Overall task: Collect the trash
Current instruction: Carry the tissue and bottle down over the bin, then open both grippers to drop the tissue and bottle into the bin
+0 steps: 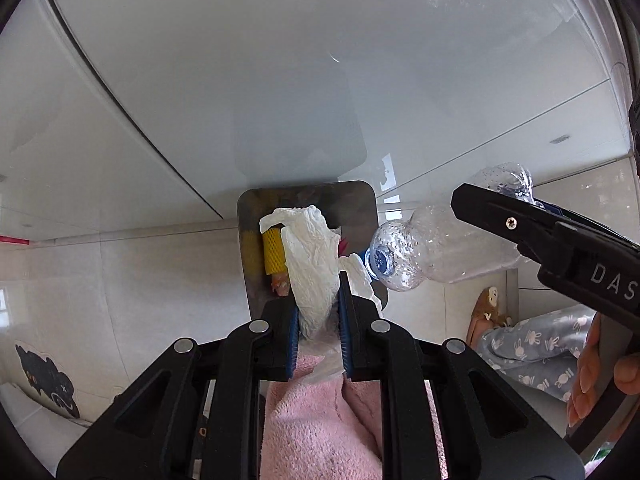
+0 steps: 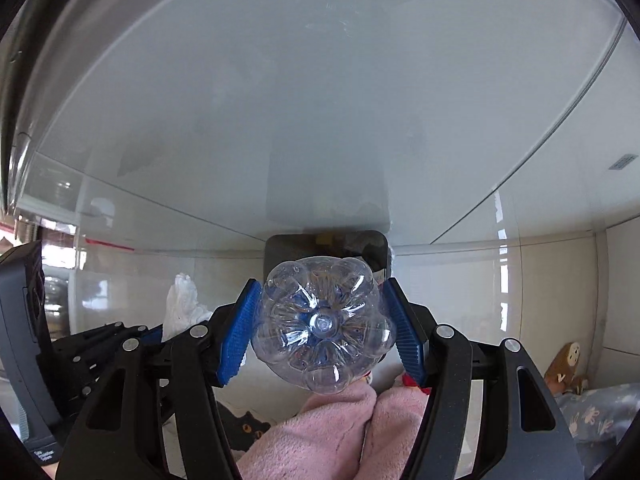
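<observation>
My left gripper [image 1: 319, 300] is shut on a crumpled white tissue [image 1: 312, 264], which sticks out over the open trash bin [image 1: 248, 208]. A yellow mesh item [image 1: 274, 252] lies inside the bin. My right gripper [image 2: 322, 284] is shut on a clear empty plastic bottle [image 2: 324, 324], whose base faces the camera between the blue pads [image 2: 236, 332]. In the left wrist view the bottle [image 1: 432, 248] lies sideways with its uncapped mouth just right of the tissue and above the bin's right edge. The bin [image 2: 276, 244] shows behind the bottle, and the tissue [image 2: 184, 300] to its left.
The bin stands on a tiled floor against a glossy white cabinet front [image 1: 240, 80]. Pink fuzzy slippers [image 1: 320, 420] are below the grippers. A leg in bunny-print trousers [image 1: 532, 344] and a brown plush slipper [image 1: 488, 304] are at right. A black cat-shaped mat [image 1: 44, 376] lies at left.
</observation>
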### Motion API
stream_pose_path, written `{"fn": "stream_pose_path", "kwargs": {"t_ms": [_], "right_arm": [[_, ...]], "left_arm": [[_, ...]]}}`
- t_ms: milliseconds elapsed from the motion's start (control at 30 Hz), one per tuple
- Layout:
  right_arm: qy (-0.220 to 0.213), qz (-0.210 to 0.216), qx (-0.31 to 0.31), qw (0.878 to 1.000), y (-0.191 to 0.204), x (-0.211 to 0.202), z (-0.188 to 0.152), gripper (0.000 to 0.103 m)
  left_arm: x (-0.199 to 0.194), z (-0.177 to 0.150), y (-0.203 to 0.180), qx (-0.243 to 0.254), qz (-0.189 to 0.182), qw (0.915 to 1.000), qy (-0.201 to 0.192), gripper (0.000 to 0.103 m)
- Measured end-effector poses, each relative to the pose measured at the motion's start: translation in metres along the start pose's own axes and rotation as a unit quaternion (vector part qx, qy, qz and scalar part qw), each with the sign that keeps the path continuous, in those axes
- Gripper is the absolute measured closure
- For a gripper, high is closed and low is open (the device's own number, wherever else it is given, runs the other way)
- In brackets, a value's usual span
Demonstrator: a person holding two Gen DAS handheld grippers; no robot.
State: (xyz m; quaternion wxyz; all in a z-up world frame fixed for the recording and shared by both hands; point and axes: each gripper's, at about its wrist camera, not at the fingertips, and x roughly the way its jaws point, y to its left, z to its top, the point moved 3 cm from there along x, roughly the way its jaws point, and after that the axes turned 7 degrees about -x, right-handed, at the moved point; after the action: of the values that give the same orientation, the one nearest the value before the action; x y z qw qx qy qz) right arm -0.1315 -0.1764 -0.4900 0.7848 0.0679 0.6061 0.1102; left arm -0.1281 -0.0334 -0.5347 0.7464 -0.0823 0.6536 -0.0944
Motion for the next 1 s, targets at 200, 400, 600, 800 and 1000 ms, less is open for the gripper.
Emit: {"fn": "stream_pose_path", "kwargs": {"t_ms": [200, 400, 600, 800, 1000], "right_arm": [[0.004, 0.006, 0.009, 1.0, 0.0, 0.007, 0.004, 0.039], [0.017, 0.013, 0.02, 1.0, 0.001, 0.012, 0.006, 0.034], [0.014, 0.008, 0.03, 0.999, 0.001, 0.011, 0.012, 0.008], [0.011, -0.005, 0.01, 1.0, 0.009, -0.004, 0.016, 0.003], [-0.001, -0.01, -0.029, 1.0, 0.025, -0.045, 0.021, 0.003]], "left_arm": [[0.006, 0.001, 0.003, -0.01, -0.008, 0.9999, 0.005, 0.086], [0.001, -0.001, 0.011, -0.023, -0.009, 0.9997, 0.008, 0.038], [-0.009, -0.002, 0.016, -0.028, 0.006, 0.9996, 0.005, 0.014], [-0.042, -0.001, 0.017, -0.023, 0.017, 0.9995, -0.014, 0.008], [-0.102, 0.006, 0.01, -0.025, 0.006, 0.9987, -0.043, 0.008]]}}
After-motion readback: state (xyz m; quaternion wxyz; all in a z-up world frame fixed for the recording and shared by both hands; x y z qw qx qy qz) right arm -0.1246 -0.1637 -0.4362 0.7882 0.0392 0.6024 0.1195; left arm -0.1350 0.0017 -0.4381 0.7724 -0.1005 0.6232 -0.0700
